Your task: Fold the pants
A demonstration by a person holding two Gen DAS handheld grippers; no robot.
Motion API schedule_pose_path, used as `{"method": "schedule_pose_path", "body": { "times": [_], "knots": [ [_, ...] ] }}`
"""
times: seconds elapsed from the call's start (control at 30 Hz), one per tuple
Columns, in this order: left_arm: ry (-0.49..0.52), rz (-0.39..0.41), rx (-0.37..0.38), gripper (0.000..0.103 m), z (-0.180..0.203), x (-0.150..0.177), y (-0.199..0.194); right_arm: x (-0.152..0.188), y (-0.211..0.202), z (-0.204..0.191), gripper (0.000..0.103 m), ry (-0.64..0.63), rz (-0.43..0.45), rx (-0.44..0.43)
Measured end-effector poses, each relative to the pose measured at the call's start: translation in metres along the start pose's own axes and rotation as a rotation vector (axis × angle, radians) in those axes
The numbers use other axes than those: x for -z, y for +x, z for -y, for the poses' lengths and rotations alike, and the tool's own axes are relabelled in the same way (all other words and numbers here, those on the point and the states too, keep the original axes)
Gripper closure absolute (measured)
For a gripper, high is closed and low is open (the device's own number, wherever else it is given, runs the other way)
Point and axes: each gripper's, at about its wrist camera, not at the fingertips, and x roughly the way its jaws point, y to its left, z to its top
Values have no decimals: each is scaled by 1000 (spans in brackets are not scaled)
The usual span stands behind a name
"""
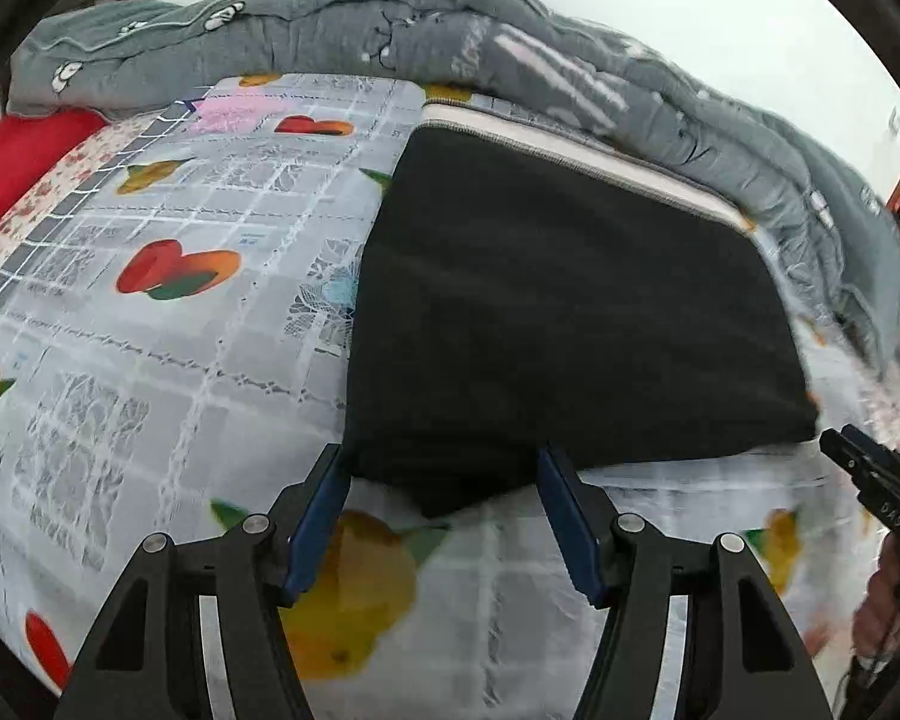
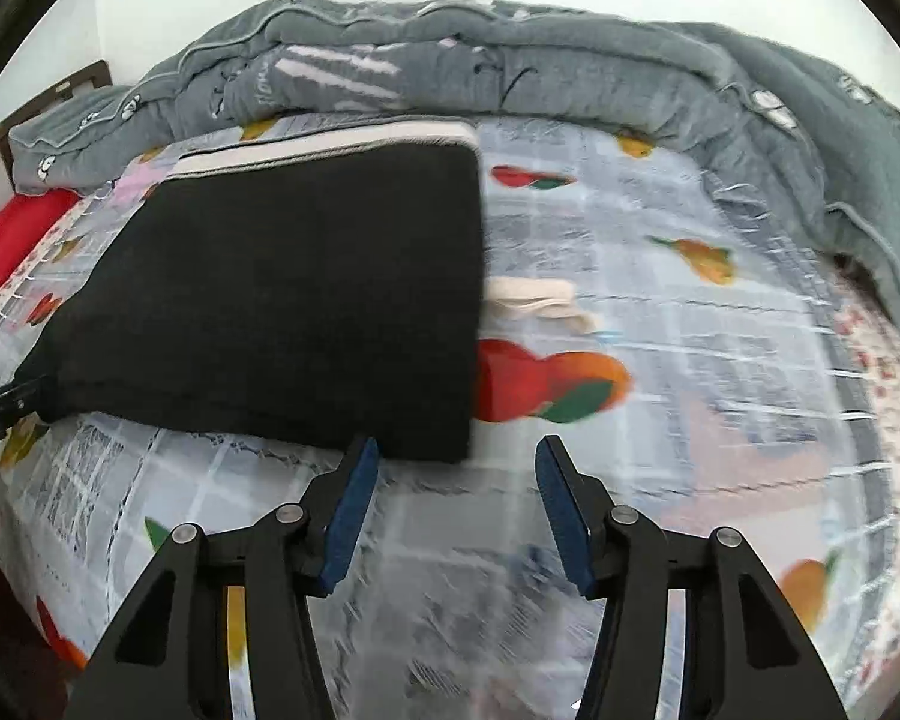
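Observation:
The black pants lie folded into a flat rectangle on the bed, with a white and grey waistband along the far edge. My left gripper is open, its blue pads at the pants' near left corner, nothing between them. The pants also show in the right wrist view. My right gripper is open and empty just off the near right corner. It shows at the right edge of the left wrist view, and the left gripper's tip shows at the left edge of the right wrist view.
The bed sheet is grey checked with fruit prints. A bunched grey quilt runs along the far side and right. A red pillow lies at the far left. A small cream cloth lies right of the pants.

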Motion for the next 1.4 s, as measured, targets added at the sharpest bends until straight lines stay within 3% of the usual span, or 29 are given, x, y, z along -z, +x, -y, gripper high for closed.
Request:
{"method": "schedule_pose_path", "body": {
  "times": [0.4, 0.47, 0.5, 0.57, 0.7, 0.93, 1.4],
  "knots": [
    [128, 225, -54, 36, 70, 1, -116, -1, -95, 14, 49, 110, 73, -6],
    [149, 251, -64, 31, 80, 6, -130, 4, -107, 18, 43, 120, 84, -5],
    [154, 256, -63, 29, 83, 7, -135, 5, -111, 19, 32, 120, 89, -2],
    [153, 258, -62, 26, 89, 12, -144, 10, -122, 20, 22, 115, 104, 11],
    [150, 281, -98, 22, 95, 25, -156, 21, -138, 24, 15, 124, 108, 13],
    [145, 284, -149, 21, 101, 44, -171, 37, -153, 29, 15, 146, 114, -13],
    [131, 299, -124, 21, 108, 53, -185, 52, -181, 33, 15, 154, 152, 5]
  ]
}}
